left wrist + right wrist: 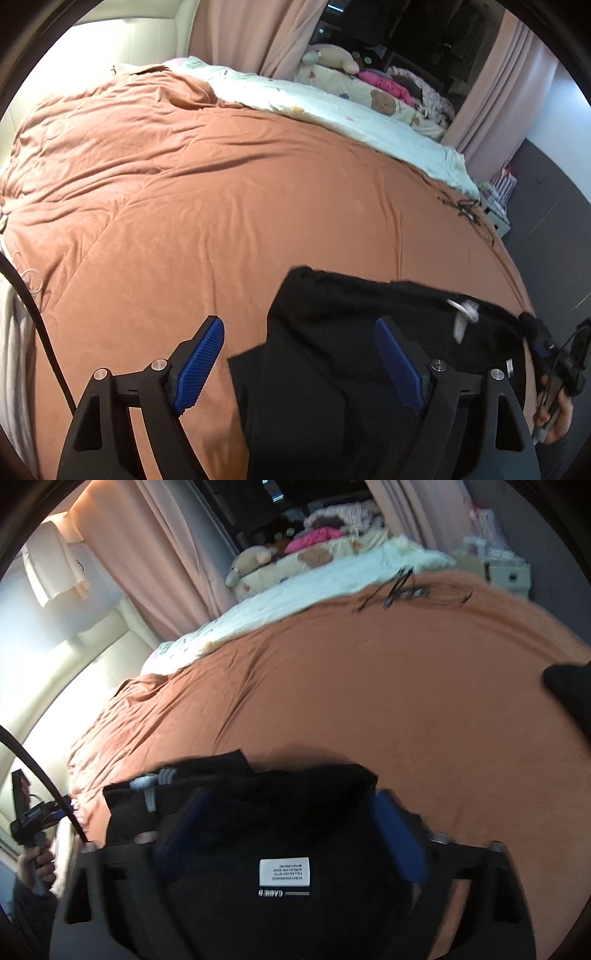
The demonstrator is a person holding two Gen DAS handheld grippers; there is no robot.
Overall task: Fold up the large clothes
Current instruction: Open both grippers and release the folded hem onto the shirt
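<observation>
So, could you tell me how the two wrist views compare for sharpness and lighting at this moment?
Left wrist view: mostly sharp, the blue pads show crisp texture, and the headboard at upper left is blown out by glare. Right wrist view: motion blur smears the right gripper and the black garment, though its white label stays readable; the same bright glare sits at left. Both show fisheye bending and dark corners.

The orange duvet [221,177] lies open from 9 to 1 o'clock ahead of the left gripper [299,354], whose fingers stand wide apart. The black garment [354,354] fills the path from 3 to 6 o'clock. A cable tangle [467,212] sits at 2 o'clock near the bed's far edge. The pale quilt [332,107] and plush toys [332,57] bar 12 to 1 o'clock beyond. In the right view, the garment covers the right gripper [291,834].
</observation>
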